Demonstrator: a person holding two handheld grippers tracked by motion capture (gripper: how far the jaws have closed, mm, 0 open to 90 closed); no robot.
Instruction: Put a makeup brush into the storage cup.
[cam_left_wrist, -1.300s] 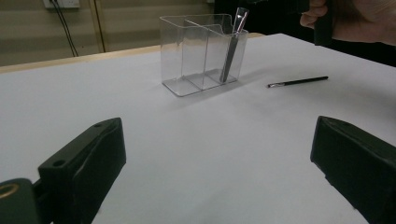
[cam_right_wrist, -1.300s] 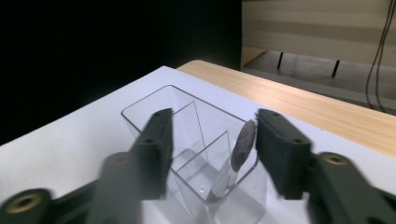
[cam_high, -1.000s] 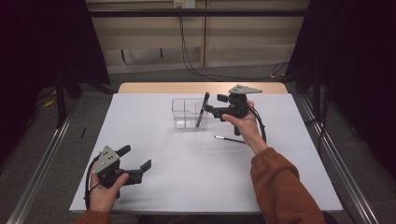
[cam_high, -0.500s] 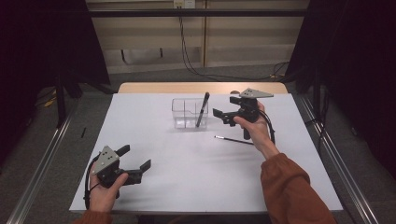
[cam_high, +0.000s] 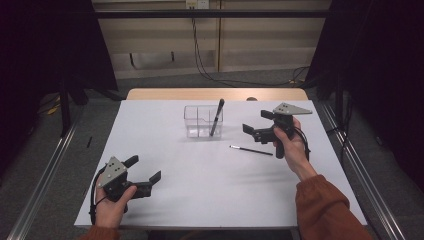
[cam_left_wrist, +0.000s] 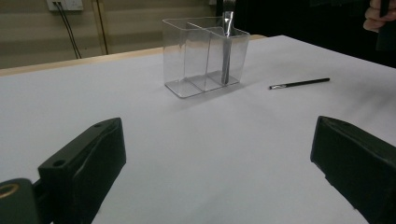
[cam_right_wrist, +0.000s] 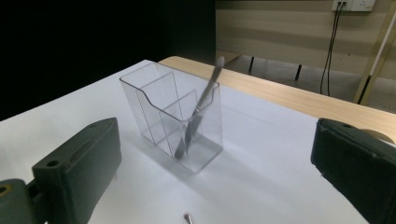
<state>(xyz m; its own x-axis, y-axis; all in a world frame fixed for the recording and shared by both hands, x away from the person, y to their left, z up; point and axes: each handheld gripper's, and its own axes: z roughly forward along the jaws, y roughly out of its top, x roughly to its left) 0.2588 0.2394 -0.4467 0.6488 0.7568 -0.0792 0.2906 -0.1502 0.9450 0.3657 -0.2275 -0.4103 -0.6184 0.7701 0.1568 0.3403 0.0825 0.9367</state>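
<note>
A clear plastic holder with compartments stands at the back middle of the white table. A dark pen leans upright in its right-hand compartment. A second thin pen lies flat on the table to the holder's right. My right gripper hovers right of the holder, above the loose pen; its jaws have just been opening and nothing is between them. In the right gripper view the holder and its pen sit ahead of the wide jaws. My left gripper rests open at the front left, holding nothing.
The white sheet covers most of a wooden table whose far edge shows behind the holder. Metal rails run along both sides of the table. Cables hang at the back wall. In the left gripper view the loose pen lies right of the holder.
My right gripper let go of the dark pen, which now leans in the holder, and drew away to the right with its jaws spread. The left gripper stayed where it was.
</note>
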